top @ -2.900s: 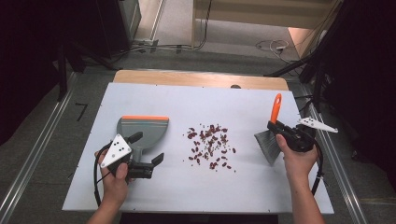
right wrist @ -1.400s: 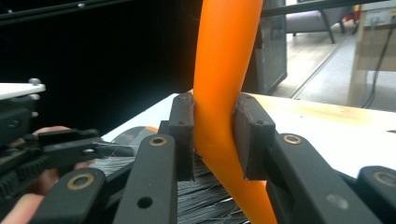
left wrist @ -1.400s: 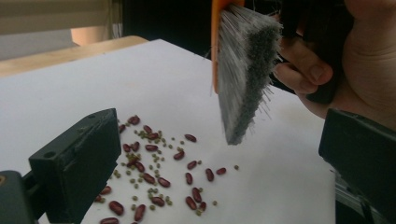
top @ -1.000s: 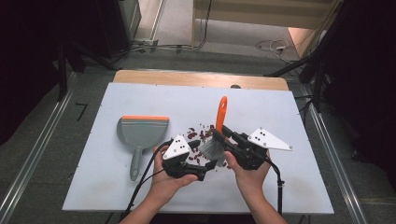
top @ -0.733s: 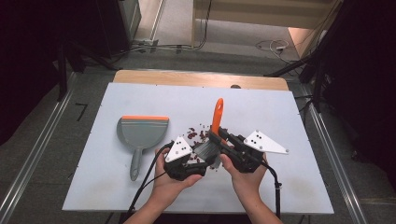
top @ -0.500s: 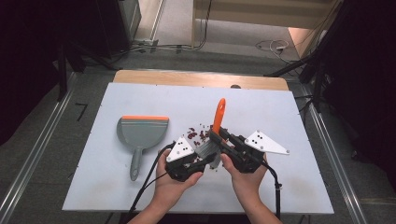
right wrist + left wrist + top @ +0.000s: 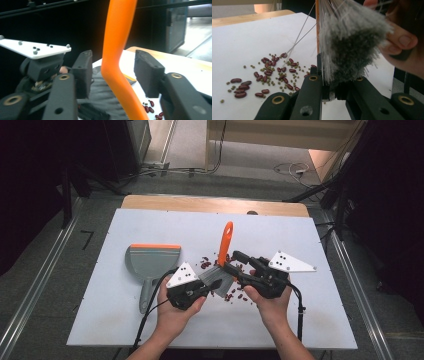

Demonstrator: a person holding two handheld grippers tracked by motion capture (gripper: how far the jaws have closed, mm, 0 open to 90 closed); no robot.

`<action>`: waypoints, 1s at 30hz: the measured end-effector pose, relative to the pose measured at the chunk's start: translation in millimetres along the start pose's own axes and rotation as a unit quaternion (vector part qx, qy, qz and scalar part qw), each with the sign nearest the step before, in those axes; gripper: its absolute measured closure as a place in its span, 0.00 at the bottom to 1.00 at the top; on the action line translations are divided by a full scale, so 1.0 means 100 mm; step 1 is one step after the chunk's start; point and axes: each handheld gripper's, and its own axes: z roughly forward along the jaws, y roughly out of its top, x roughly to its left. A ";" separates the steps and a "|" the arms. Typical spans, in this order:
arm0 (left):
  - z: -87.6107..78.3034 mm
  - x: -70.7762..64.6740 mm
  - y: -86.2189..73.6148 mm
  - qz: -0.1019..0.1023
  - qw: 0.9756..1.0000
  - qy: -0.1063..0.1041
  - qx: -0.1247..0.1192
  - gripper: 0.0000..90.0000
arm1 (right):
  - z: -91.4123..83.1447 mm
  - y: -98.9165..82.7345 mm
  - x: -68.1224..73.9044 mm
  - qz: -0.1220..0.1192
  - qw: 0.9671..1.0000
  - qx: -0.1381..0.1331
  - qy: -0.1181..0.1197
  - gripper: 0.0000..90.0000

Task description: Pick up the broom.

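Note:
A hand brush stands over the bean pile, orange handle [image 7: 226, 242] up, grey bristles [image 7: 214, 281] low. My left gripper [image 7: 216, 284] has just been closing and is now shut on the bristle head [image 7: 352, 37], which sits between its jaws [image 7: 334, 83]. My right gripper [image 7: 231, 262] has just been opening. The orange handle [image 7: 117, 37] rises between its jaws with a gap on each side, at my right gripper [image 7: 116, 72]. Red and green beans [image 7: 274, 72] lie scattered on the white table [image 7: 300, 240].
A grey dustpan [image 7: 150, 262] with an orange edge lies at the left, its handle towards the person. More beans [image 7: 235, 295] lie under the two hands. The left gripper's white marker plate [image 7: 35, 48] is close beside the right jaws. The table's wooden far edge [image 7: 210, 204] lies beyond.
Both hands came to the middle from the table's sides, the right one carrying the brush. In the last second the left jaws shut on the bristles and the right jaws parted from the handle.

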 end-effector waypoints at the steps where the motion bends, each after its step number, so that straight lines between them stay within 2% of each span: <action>1: -0.02 0.02 0.01 0.002 1.000 -0.004 0.001 0.96 | -0.01 0.02 -0.03 -0.003 1.000 0.008 0.008 0.49; 2: -0.06 0.07 0.02 0.008 1.000 -0.020 0.002 0.96 | -0.02 0.03 -0.05 -0.011 1.000 0.012 0.013 0.49; 3: -0.06 0.07 0.02 0.008 1.000 -0.020 0.002 0.96 | -0.04 0.04 -0.07 -0.016 1.000 0.017 0.020 0.49; 4: -0.11 0.10 0.03 0.017 0.999 -0.039 0.002 0.96 | -0.05 0.05 -0.10 -0.018 0.999 0.024 0.029 0.49; 5: -0.11 0.10 0.03 0.017 0.999 -0.039 0.002 0.96 | -0.06 0.05 -0.13 -0.021 0.999 0.027 0.041 0.49; 7: -0.15 0.14 0.04 0.019 0.998 -0.060 -0.005 0.96 | -0.07 0.05 -0.20 -0.022 0.997 0.040 0.069 0.50; 8: -0.19 0.17 0.03 0.023 0.996 -0.089 -0.009 0.96 | -0.07 0.04 -0.23 -0.021 0.995 0.047 0.084 0.50; 9: -0.20 0.18 0.03 0.028 0.995 -0.099 -0.008 0.96 | -0.08 0.02 -0.26 -0.020 0.994 0.053 0.097 0.52; 11: -0.22 0.18 0.03 0.039 0.993 -0.115 -0.002 0.96 | -0.07 0.00 -0.32 -0.007 0.990 0.055 0.128 0.52; 14: -0.22 0.18 0.02 0.045 0.991 -0.128 0.003 0.96 | -0.02 -0.05 -0.34 0.001 0.982 0.071 0.176 0.53; 16: -0.21 0.16 0.02 0.052 0.988 -0.148 0.007 0.96 | 0.01 -0.08 -0.32 -0.005 0.978 0.089 0.187 0.55; 17: -0.21 0.16 0.02 0.052 0.988 -0.148 0.007 0.96 | 0.03 -0.09 -0.30 -0.005 0.977 0.095 0.189 0.56; 18: -0.21 0.15 0.01 0.056 0.986 -0.157 0.007 0.96 | 0.05 -0.10 -0.29 -0.004 0.976 0.099 0.193 0.58; 19: -0.21 0.15 0.01 0.056 0.986 -0.157 0.007 0.96 | 0.05 -0.10 -0.29 -0.004 0.976 0.099 0.193 0.58; 20: -0.21 0.15 0.01 0.056 0.986 -0.160 0.008 0.96 | 0.06 -0.12 -0.29 0.000 0.974 0.104 0.202 0.60; 21: -0.21 0.15 0.01 0.056 0.985 -0.162 0.008 0.96 | 0.08 -0.14 -0.27 0.004 0.969 0.112 0.219 0.62; 22: -0.21 0.15 0.01 0.057 0.984 -0.167 0.008 0.96 | 0.08 -0.14 -0.27 0.004 0.969 0.112 0.219 0.62; 23: -0.21 0.14 0.01 0.058 0.983 -0.173 0.010 0.96 | 0.11 -0.15 -0.26 0.007 0.966 0.119 0.230 0.64; 26: -0.21 0.14 0.01 0.056 0.983 -0.176 0.010 0.96 | 0.11 -0.17 -0.28 0.016 0.964 0.117 0.239 0.65; 28: -0.21 0.15 0.01 0.055 0.981 -0.183 0.012 0.96 | 0.13 -0.20 -0.30 0.026 0.960 0.117 0.253 0.66; 29: -0.21 0.15 0.00 0.053 0.981 -0.187 0.011 0.96 | 0.13 -0.20 -0.30 0.026 0.960 0.117 0.253 0.66; 30: -0.20 0.15 0.00 0.053 0.980 -0.191 0.011 0.96 | 0.14 -0.21 -0.31 0.029 0.957 0.119 0.263 0.67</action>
